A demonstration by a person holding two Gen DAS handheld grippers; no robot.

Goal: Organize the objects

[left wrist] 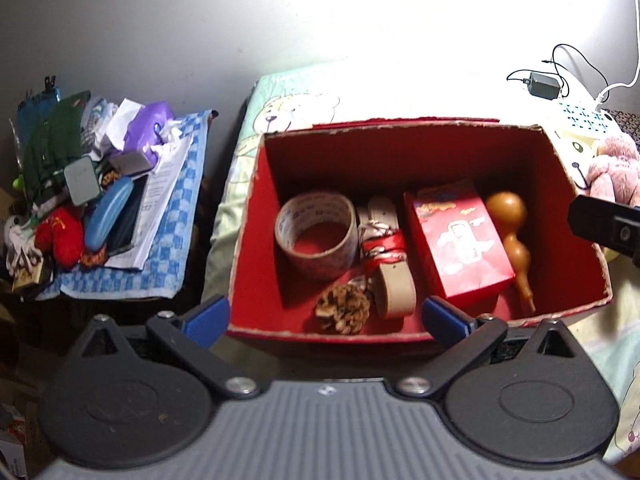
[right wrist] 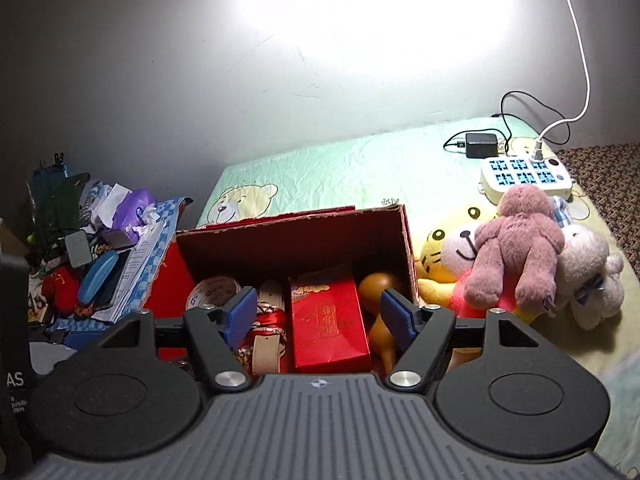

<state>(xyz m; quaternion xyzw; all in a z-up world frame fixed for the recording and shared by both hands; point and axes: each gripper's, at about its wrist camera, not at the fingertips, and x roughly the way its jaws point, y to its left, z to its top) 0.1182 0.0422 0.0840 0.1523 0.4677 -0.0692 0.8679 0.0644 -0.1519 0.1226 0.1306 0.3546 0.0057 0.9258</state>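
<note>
A red cardboard box (left wrist: 400, 144) stands open on the bed. Inside lie a tape roll (left wrist: 316, 236), a beige strap with red ribbon (left wrist: 384, 248), a pine cone (left wrist: 343, 307), a small red carton (left wrist: 460, 240) and a brown gourd (left wrist: 512, 236). My left gripper (left wrist: 326, 316) hovers open over the box's near rim, nothing between its blue pads. In the right wrist view the same box (right wrist: 296, 236) holds the red carton (right wrist: 328, 324) and gourd (right wrist: 380, 312). My right gripper (right wrist: 320, 312) is open above them, its blue pads apart and touching nothing.
Plush toys (right wrist: 520, 264) lie right of the box, with a power strip (right wrist: 526, 174), adapter (right wrist: 480, 145) and cables behind. Left of the bed a cluttered side surface on a blue checked cloth (left wrist: 168, 240) holds papers, a blue case (left wrist: 108, 212) and small items.
</note>
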